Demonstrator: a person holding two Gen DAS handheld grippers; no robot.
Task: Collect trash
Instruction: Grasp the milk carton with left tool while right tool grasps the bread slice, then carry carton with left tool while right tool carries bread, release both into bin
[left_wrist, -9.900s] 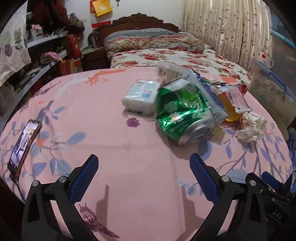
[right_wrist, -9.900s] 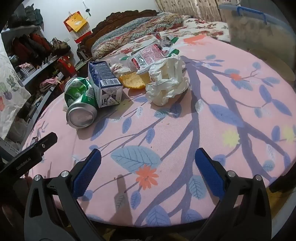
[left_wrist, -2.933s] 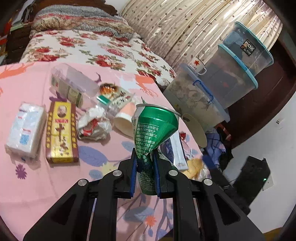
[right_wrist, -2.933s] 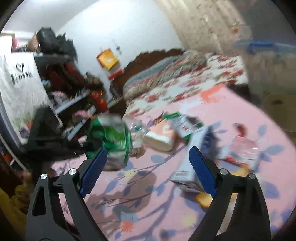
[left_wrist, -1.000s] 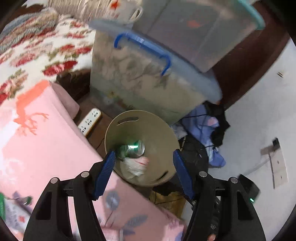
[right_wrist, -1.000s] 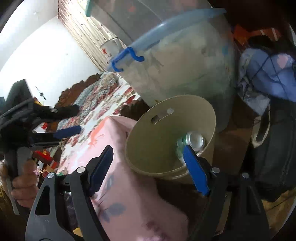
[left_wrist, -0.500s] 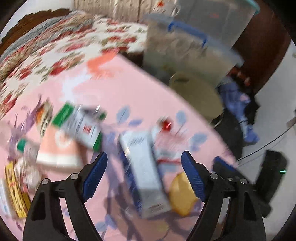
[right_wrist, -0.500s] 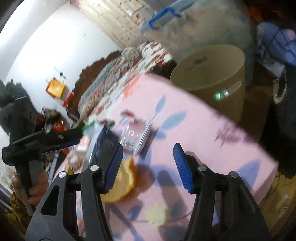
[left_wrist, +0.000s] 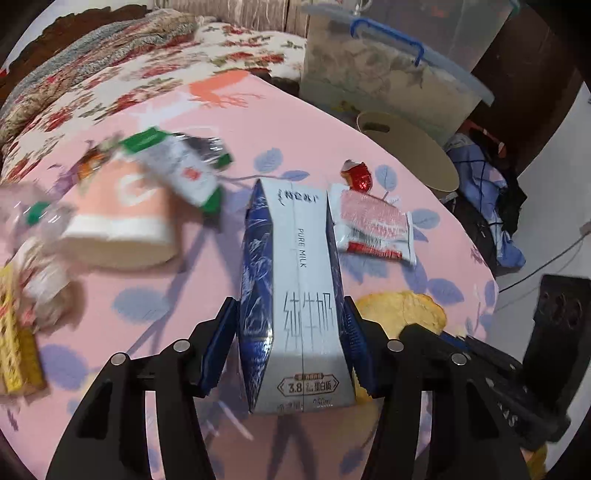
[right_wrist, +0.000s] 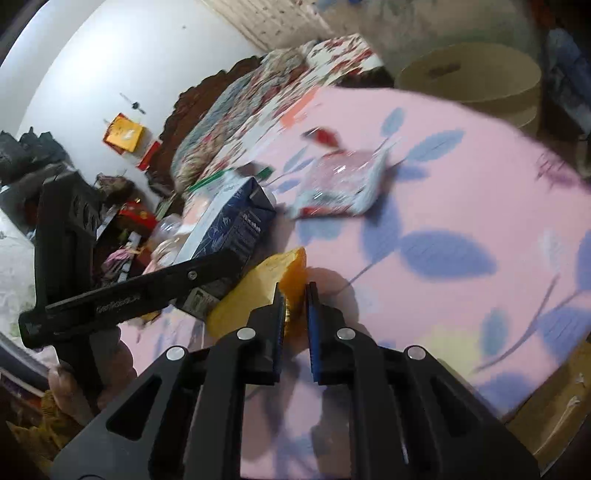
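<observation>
left gripper (left_wrist: 290, 347) pinching milk carton (left_wrist: 295, 295) | right gripper (right_wrist: 294, 317) pinching orange peel (right_wrist: 273, 273) | red wrapper (left_wrist: 373, 225) beside carton

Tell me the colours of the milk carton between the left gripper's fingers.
The milk carton is white on its top face with dark blue patterned sides; the left wrist view shows it best.

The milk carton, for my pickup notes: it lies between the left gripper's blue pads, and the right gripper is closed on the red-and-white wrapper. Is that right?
Not quite. The milk carton does lie between the left gripper's pads, but the right gripper is closed on the orange peel, not the red-and-white wrapper, which lies untouched farther off on the tablecloth. The right wrist view shows it.
</observation>
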